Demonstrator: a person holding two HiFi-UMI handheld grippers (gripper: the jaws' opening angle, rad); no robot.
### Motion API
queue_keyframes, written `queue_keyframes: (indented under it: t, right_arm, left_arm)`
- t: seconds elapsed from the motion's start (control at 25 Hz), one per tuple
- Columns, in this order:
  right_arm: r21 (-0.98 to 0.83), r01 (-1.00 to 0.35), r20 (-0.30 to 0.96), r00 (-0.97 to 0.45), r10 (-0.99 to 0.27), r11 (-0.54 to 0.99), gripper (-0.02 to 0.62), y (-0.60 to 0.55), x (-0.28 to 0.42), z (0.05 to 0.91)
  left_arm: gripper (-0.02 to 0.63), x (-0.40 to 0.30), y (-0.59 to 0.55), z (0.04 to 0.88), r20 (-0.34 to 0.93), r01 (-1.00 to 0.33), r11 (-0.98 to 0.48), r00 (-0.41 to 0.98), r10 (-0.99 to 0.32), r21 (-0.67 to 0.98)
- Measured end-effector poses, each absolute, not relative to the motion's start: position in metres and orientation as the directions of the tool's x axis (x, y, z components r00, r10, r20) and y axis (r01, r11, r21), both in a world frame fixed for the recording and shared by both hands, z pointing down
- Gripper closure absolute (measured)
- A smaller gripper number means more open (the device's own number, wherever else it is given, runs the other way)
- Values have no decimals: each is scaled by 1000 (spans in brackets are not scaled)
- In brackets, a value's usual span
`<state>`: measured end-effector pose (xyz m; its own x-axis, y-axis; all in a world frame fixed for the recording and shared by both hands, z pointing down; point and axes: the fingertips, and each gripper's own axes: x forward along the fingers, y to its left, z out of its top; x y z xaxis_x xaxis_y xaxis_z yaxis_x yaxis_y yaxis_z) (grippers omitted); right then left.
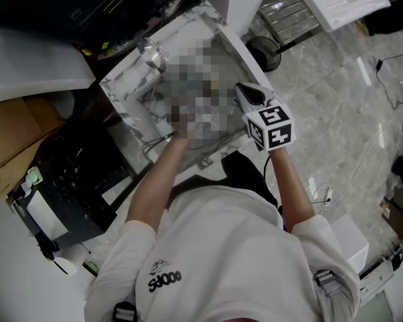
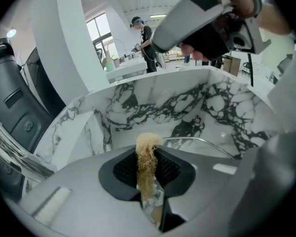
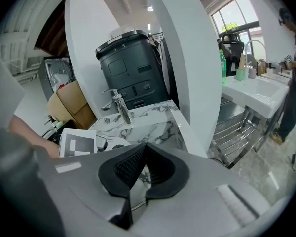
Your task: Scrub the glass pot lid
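Glass pot lid [image 2: 202, 141]: I can't read it in the head view, because a mosaic patch covers the basin of the marble sink [image 1: 131, 96]. The right gripper [image 1: 242, 89] noses into that patch toward 11 o'clock, marker cube trailing at 5. My left forearm runs up into the patch from 6 o'clock, so I can't see the left gripper here. Both tools meet over the basin, close together.

Left gripper view: the left gripper [image 2: 148, 179] is clamped on a tan fibrous scrubber [image 2: 147, 147], with the tuft poking out past the pads at 12 o'clock. The lid shows only as a thin steel rim arc over the marble sink wall. It lies at about 2 o'clock from the tuft, near it, but I can't tell whether they touch. The arc's long axis runs roughly 9 to 4, dropping to the right. The right gripper sits high at 1 o'clock with a hand behind it.

Right gripper view: the pads are pinched almost closed on something thin. Marble shows through the slit as if through glass, and a steel line crosses at the base of the jaws. My read is that the right gripper has the lid by its edge, with the lid plane edge-on to this camera. The faucet [image 3: 119, 107] is at 11 o'clock beyond the jaws.

Judgement: the right holds and the left scrubs. The left is the one to move, bringing the tuft toward 2 o'clock onto the glass inside that rim arc.
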<state>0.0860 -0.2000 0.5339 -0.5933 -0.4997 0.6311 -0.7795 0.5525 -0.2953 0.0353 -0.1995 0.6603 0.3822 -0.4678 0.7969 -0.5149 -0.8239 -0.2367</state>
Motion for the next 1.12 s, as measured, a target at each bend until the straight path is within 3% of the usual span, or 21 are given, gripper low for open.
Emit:
queue_keyframes:
  t: [0.56,1.12]
  right_arm:
    - [-268,-807,625,-562,-543,527,592,-197,92,522]
    - [-260,-794,633,-570,-524,550,592,-188,87,522]
  left_arm:
    - [555,61,-127,666,838,-245,-956,479,-262,-159]
    - [552,54,-72,668,850,-92,-996,523,-65,-20]
